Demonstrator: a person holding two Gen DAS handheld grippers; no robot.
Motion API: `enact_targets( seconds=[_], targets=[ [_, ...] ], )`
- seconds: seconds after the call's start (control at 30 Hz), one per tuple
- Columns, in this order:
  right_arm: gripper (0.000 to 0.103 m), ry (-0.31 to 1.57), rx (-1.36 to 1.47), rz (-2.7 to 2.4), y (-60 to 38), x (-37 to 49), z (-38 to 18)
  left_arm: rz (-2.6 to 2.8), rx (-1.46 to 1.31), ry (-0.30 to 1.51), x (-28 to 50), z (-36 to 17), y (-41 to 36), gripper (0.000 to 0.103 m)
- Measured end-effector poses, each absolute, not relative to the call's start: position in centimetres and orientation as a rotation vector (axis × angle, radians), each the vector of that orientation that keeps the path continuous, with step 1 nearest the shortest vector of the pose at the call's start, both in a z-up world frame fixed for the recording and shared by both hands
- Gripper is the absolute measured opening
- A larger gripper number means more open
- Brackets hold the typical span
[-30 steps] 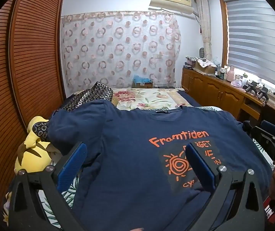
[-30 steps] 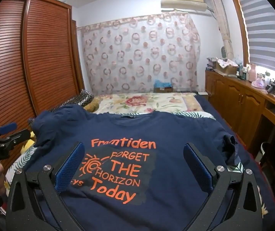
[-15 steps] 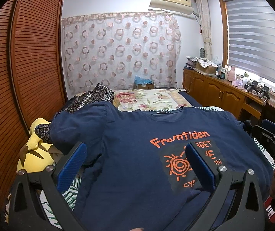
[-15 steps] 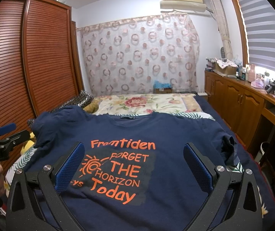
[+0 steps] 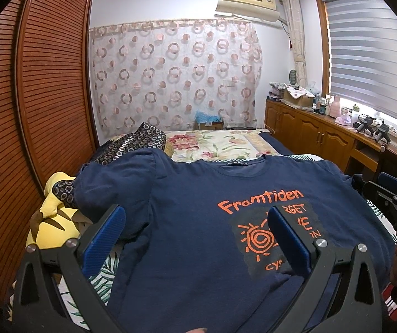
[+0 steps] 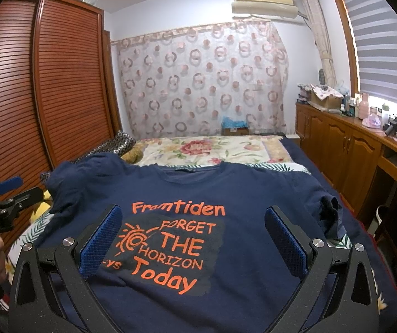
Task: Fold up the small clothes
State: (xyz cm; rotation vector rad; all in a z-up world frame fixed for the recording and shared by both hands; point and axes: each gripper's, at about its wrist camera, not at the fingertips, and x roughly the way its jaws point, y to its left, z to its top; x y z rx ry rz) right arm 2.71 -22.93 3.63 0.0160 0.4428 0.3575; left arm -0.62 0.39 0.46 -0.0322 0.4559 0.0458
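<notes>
Navy T-shirt (image 6: 226, 194) lay flat on bed (image 6: 295, 149), unchanged; I held left hand-held gripper (image 5: 195, 238) and right hand-held gripper (image 6: 192, 238) agape, empty. Folding unstarted.

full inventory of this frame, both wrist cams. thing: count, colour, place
T-shirt: 1, navy with orange print, spread face up on the bed
Bed: 1, floral cover, under the shirt
Plush toy: 1, yellow, bed's left edge
Dark ringed cloth: 1, behind the shirt's left shoulder
Wardrobe: 1, brown slatted, left
Curtain: 1, circle pattern, far wall
Air conditioner: 1, cream, above curtain
Cabinet: 1, wooden, cluttered top, right
Left claw: open, over shirt
Right claw: open, over shirt
</notes>
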Motion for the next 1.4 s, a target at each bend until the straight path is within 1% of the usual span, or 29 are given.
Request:
enact_targets(
  seconds=[1.4],
  targets=[
    [0.103,0.439,0.017,0.358,-23.1,2.62,3.79,0.053,-0.024,0.45,-0.75,1.18,0.72,0.103]
  ],
)
